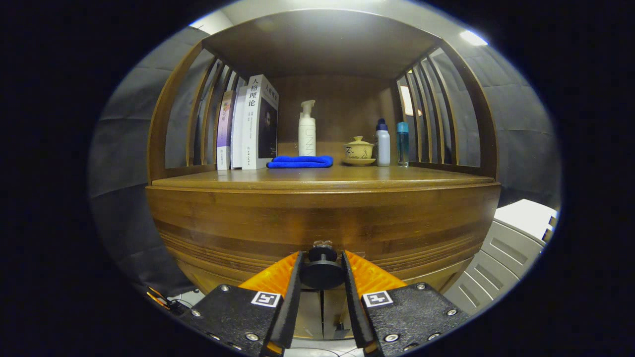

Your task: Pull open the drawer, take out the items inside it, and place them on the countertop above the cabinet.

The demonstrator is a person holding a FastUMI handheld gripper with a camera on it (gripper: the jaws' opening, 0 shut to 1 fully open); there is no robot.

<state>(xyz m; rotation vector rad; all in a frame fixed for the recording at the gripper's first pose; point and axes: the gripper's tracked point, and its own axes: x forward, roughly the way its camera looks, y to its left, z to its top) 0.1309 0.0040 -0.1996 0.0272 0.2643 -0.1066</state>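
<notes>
gripper view: the gripper (322, 272) sits low against the front of a wooden cabinet (322, 223), its two fingers closed in around a dark round drawer knob (322, 270) that stands out from the drawer front (317, 238). both fingers appear to press on the sides of the knob, so the grip looks made, with nothing else held. the drawer seems shut or barely started; no gap shows along its upper edge and nothing of its inside can be seen, so the items to be taken out are hidden

above the drawer lies the countertop (397, 176), where those items are meant to go. at the back of it stand a row of books (248, 124), a white pump bottle (306, 129), a folded blue cloth (300, 161), a small lidded teacup on a saucer (358, 150), a white bottle with a dark cap (382, 144) and a slim blue bottle (403, 144). the front part of the countertop is bare wood, which looks like room enough for setting things down

judging by this, the step in hand is the first one, pulling the drawer open. the next move calls for a straight pull back toward the person, level with the drawer's travel, with the fingers kept tight so the knob does not slip out
</notes>
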